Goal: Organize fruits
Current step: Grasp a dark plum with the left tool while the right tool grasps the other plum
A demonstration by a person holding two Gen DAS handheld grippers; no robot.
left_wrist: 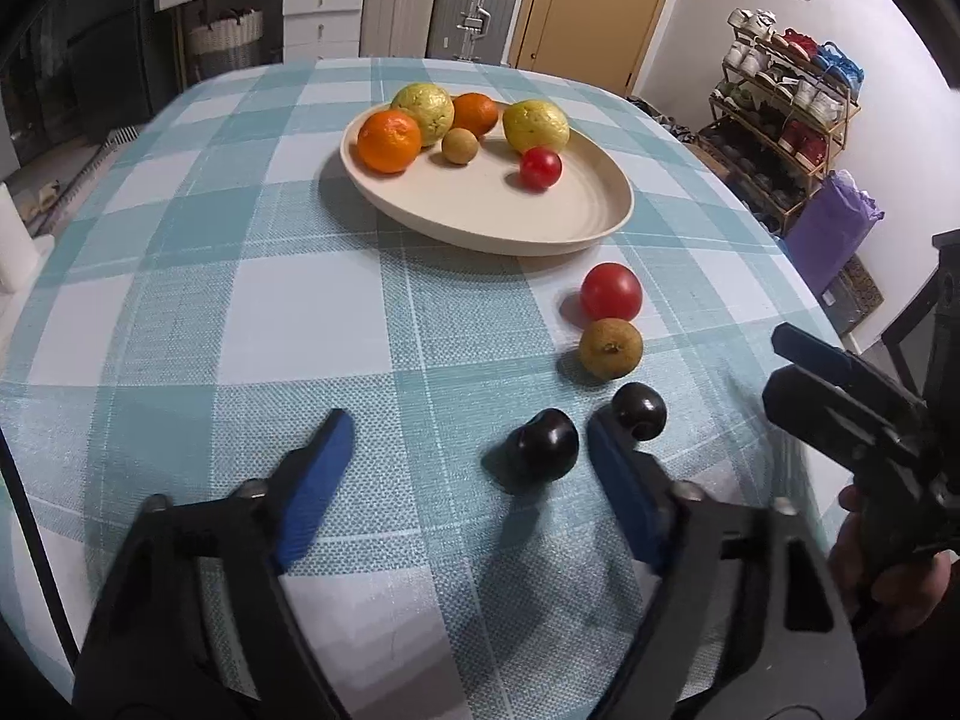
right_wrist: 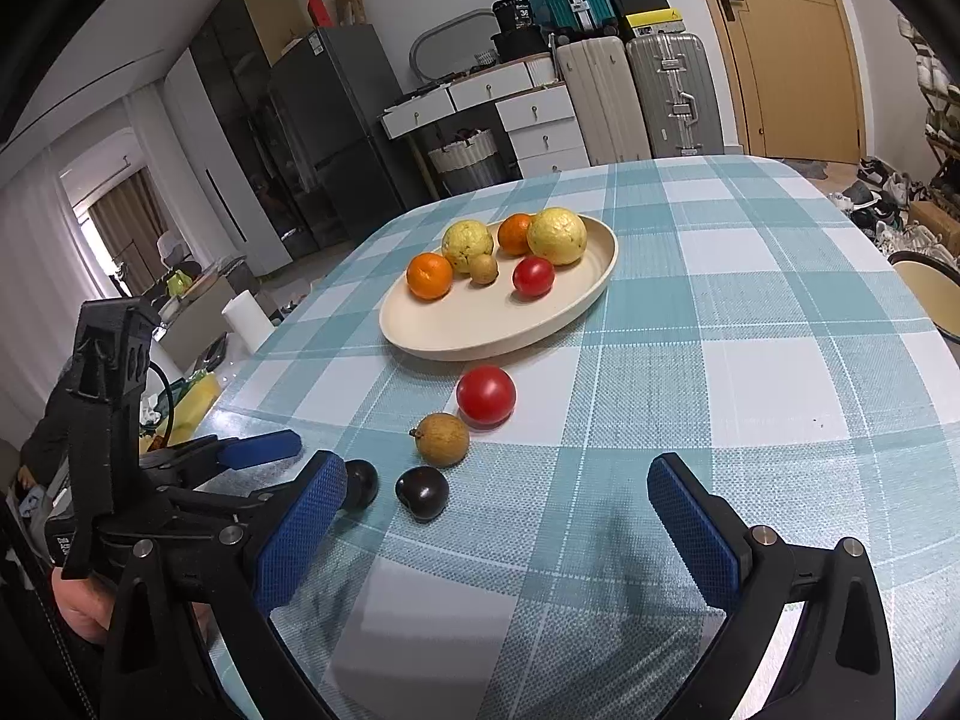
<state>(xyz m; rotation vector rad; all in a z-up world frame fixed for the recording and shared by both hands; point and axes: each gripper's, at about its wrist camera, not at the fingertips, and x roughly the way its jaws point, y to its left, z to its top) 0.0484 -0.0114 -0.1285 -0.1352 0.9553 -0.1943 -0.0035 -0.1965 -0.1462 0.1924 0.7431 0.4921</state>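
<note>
Reaching with your left gripper (left_wrist: 465, 438), jaws wide and empty, centre them on the dark plum (left_wrist: 547, 443) lying loose just inside its right finger. Your right gripper (right_wrist: 498, 486) hovers wide open, empty. Carry it to the plate (left_wrist: 576, 222).

A: Surface? 
B: Table (left_wrist: 180, 312) in a teal-and-white check cloth is carrying it all. Cream plate (left_wrist: 540, 228) is sitting toward the far side.

A: Loose on the cloth? 
B: Red tomato (left_wrist: 611, 291) is lying just near of the plate, brown longan (left_wrist: 611, 347) touching it on the near side, then two dark plums (left_wrist: 547, 443) (left_wrist: 639, 410) sitting nearer still.
</note>
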